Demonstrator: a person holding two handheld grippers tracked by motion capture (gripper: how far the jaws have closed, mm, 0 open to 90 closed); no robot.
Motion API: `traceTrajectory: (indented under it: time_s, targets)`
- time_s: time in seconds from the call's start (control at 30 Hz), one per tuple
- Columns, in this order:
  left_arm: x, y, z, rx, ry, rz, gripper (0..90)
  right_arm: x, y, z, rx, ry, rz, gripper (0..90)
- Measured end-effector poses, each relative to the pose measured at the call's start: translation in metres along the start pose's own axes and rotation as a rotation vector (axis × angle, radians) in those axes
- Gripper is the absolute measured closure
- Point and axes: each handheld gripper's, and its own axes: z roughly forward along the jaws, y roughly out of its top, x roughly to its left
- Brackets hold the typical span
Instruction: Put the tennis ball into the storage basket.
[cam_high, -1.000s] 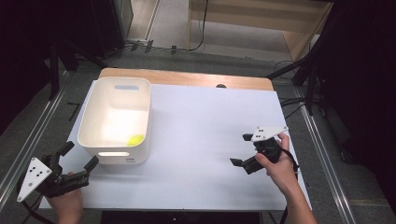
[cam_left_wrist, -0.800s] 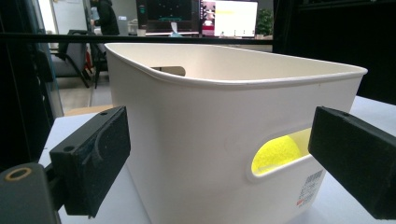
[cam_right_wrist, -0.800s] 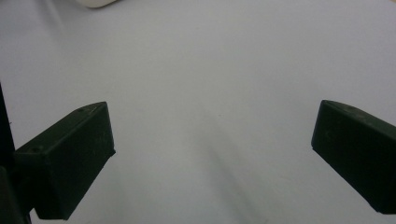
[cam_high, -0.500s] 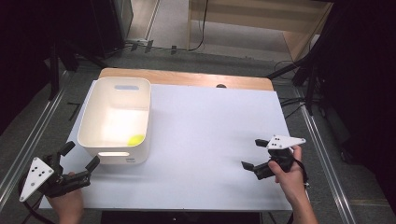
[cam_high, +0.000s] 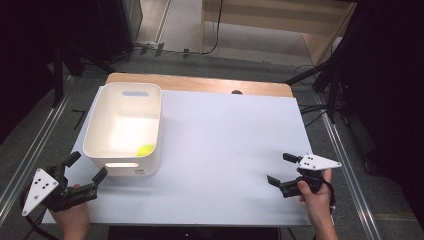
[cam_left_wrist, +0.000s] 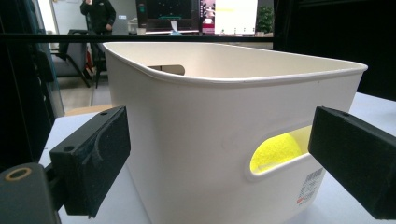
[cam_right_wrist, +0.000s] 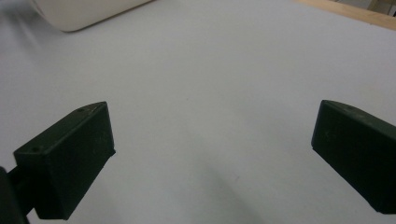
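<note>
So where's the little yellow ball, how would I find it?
Look at the white table, then the big cream tub on its left side. Down inside, in the corner nearest the person, sits the yellow ball. It also peeks through the tub's handle slot, and it is the sole brightly coloured thing there.

A: High view, fixed overhead on the person's side, faces forward and down. White bin (cam_high: 125, 130) sits far left; whole table (cam_high: 225, 140) in frame.

B: Left gripper view?

A: Low, very close to the bin's (cam_left_wrist: 224, 135) near wall, looking level at its handle slot. Shares that wall with the high view.

B: Right gripper view?

A: Well away from the bin (cam_right_wrist: 84, 11), tilted down at bare tabletop; bin's corner at upper left.
</note>
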Motion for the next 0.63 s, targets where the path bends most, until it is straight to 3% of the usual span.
traceTrajectory:
  time_s: [0.37,0.63]
  targets:
    - [-0.001,0.0,-0.001,0.004,-0.01,0.004,5.8,-0.002,-0.024,-0.014,-0.14,-0.016,0.027,0.0]
    - [0.0,0.0,0.0,-0.008,-0.015,-0.005,5.8,-0.004,-0.031,-0.013,-0.149,-0.008,0.041,0.0]
